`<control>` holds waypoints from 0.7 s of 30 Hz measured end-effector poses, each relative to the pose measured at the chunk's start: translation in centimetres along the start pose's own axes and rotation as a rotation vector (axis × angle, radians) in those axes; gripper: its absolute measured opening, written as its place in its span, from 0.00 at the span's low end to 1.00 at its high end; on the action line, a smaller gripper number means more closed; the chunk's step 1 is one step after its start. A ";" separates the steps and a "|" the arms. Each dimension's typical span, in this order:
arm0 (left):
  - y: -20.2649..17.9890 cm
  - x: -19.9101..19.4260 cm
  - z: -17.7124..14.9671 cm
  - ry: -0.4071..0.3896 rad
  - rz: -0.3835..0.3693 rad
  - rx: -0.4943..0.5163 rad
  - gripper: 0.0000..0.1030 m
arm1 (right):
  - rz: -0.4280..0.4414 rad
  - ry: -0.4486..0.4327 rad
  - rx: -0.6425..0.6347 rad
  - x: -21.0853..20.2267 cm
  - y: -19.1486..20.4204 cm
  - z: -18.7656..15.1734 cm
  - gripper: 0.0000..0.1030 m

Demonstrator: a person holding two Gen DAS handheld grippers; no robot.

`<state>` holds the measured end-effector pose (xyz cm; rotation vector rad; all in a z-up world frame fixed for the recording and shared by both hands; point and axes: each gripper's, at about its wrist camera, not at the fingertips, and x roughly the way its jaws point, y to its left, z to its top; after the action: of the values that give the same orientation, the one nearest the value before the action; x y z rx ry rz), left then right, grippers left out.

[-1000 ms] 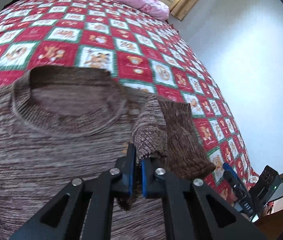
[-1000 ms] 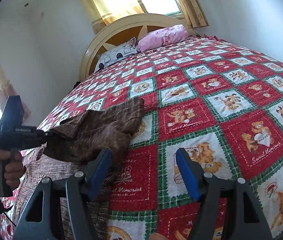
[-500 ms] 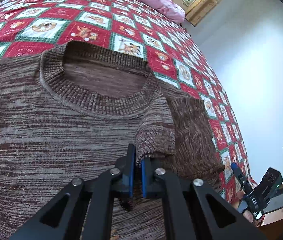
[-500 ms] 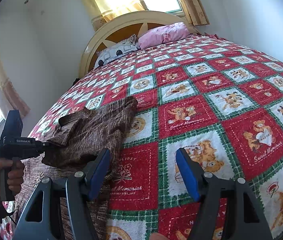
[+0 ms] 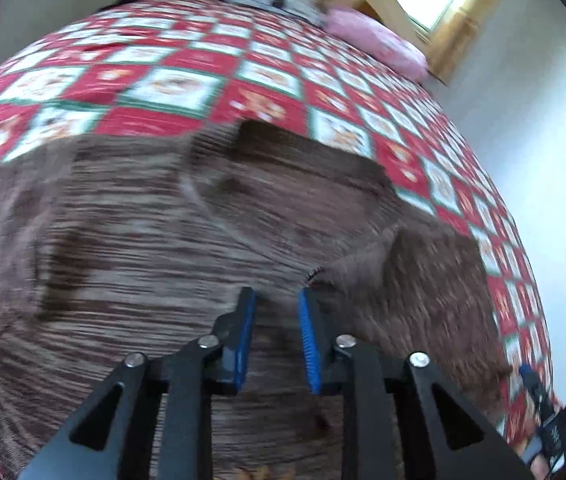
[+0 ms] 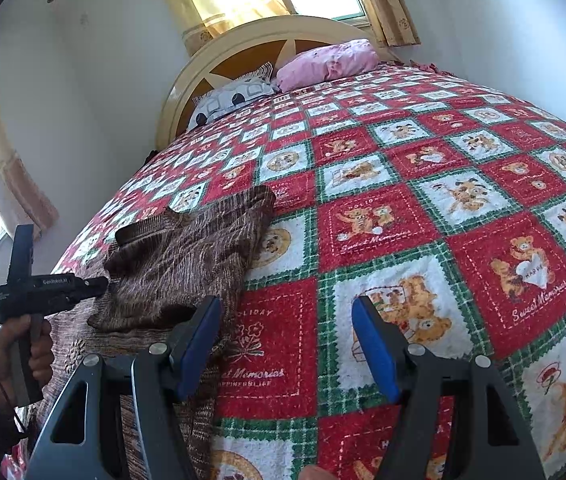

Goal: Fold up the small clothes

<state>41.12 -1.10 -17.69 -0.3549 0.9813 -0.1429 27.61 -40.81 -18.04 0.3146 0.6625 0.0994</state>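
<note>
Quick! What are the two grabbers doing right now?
Left gripper: open, holding nothing, over the brown sweater.
Right gripper: open, empty, above the quilt.

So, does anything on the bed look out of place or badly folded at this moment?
Nothing stands out. The brown sweater lies on the quilt with one sleeve folded across it, a normal fold in progress. The pillows sit at the headboard.

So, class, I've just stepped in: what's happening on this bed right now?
A person with a handheld gripper in each hand is folding a brown knit sweater on a teddy-bear patchwork quilt. One sleeve lies folded over the sweater's body. The left gripper hangs just above the knit with its jaws apart, gripping nothing. The right gripper is open above the quilt, beside the sweater's edge.
</note>
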 end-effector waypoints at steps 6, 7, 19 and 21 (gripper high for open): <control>0.4 -1.1 -0.3 -0.067 0.045 -0.025 0.69 | 0.000 0.006 -0.002 0.1 0.0 -0.1 0.66; 0.1 -0.9 -0.4 -0.060 0.051 -0.006 0.69 | 0.001 0.008 -0.005 0.1 0.1 -0.1 0.66; -3.8 -0.2 -3.4 -0.038 0.261 0.344 0.74 | 0.054 0.006 -0.205 -0.5 6.4 1.7 0.66; -3.3 -0.1 -3.1 -0.019 0.229 0.302 0.74 | 0.140 0.053 -0.221 0.7 8.6 2.6 0.66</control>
<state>38.56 -4.83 -18.00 0.0337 0.9582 -0.0780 29.87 -33.17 -13.78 0.1450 0.6749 0.3130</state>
